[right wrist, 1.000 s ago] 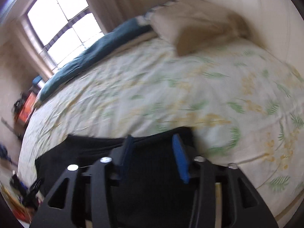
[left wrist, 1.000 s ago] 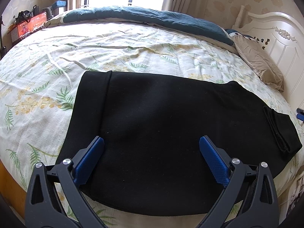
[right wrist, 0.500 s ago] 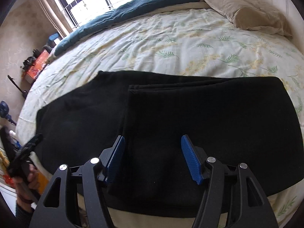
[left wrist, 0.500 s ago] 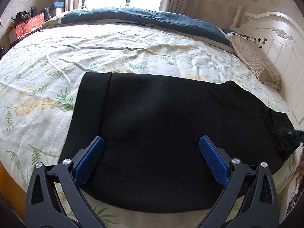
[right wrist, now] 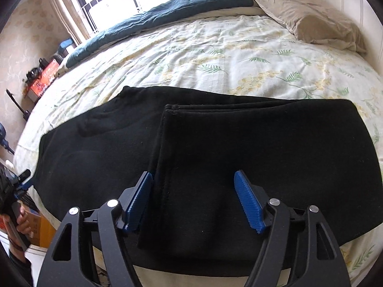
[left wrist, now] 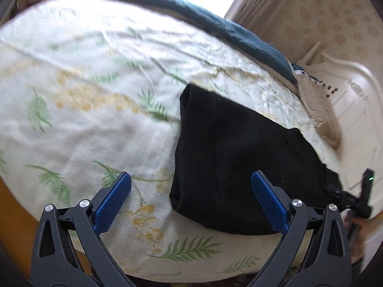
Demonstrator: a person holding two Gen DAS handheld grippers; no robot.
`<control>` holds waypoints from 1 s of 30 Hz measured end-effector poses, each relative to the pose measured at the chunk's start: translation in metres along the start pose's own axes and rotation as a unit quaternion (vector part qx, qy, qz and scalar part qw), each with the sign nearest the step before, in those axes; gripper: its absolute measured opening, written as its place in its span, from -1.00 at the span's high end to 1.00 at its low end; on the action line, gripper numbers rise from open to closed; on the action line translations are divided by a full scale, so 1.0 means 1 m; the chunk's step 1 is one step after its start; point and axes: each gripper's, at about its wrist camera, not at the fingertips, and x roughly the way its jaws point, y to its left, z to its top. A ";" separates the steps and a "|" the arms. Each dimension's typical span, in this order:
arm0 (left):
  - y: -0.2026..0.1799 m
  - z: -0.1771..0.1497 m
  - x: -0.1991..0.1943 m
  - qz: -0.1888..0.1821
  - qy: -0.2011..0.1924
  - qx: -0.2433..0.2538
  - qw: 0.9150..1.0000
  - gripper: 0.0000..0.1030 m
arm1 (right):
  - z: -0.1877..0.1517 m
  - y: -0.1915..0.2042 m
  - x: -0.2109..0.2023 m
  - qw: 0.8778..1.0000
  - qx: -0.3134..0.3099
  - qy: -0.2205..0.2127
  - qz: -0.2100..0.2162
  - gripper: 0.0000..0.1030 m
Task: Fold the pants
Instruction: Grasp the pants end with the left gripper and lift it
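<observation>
Sunlit from a barred window at 11 o'clock in the right wrist view, the bed wears a pale, creased sheet printed with green fronds and yellow sprays. Black pants of soft, matte knit lie across its near edge, filling the lower half of that view from 9 to 3 o'clock.

Only the right wrist view shows the folded top layer, whose stitched hem runs down the middle. Over it hangs the right gripper, its jaws opening, blue ribbed pads apart and pressing nothing, with the fold edge between them. At 8 o'clock a hand grips the other tool, cut by the frame.

Only the left wrist view shows the white carved headboard at 3 o'clock. That picture is blurred, so the print smears. The left gripper stands wide and empty above the sheet; the end of the pants sits at centre right, its corner between the pads but untouched. The right tool at 4 o'clock is dark and hard to make out.

A beige pillow and a teal quilt line the far side.
</observation>
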 end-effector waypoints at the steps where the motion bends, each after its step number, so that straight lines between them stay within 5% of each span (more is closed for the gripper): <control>1: 0.003 0.001 0.002 -0.008 0.002 -0.003 1.000 -0.94 | 0.000 0.001 0.000 1.000 -0.002 0.000 -0.003 -0.39; 11: -0.004 0.018 0.029 -0.126 0.029 -0.050 0.990 -0.94 | -0.001 0.002 0.001 1.000 0.000 -0.003 -0.005 -0.41; 19: -0.022 0.025 0.047 -0.169 0.060 -0.063 0.982 -0.93 | -0.003 0.002 0.000 1.000 0.002 -0.007 -0.001 -0.45; 24: -0.021 0.027 0.058 -0.146 0.088 -0.066 0.983 0.26 | -0.004 0.003 0.000 1.000 0.002 -0.010 0.001 -0.48; 27: -0.006 0.029 0.060 -0.158 0.099 -0.094 0.978 0.65 | -0.004 0.004 0.000 1.000 -0.001 -0.012 0.001 -0.53; 30: 0.000 0.030 0.058 -0.178 0.099 -0.108 0.973 0.71 | -0.004 0.005 0.001 1.000 -0.003 -0.013 -0.001 -0.56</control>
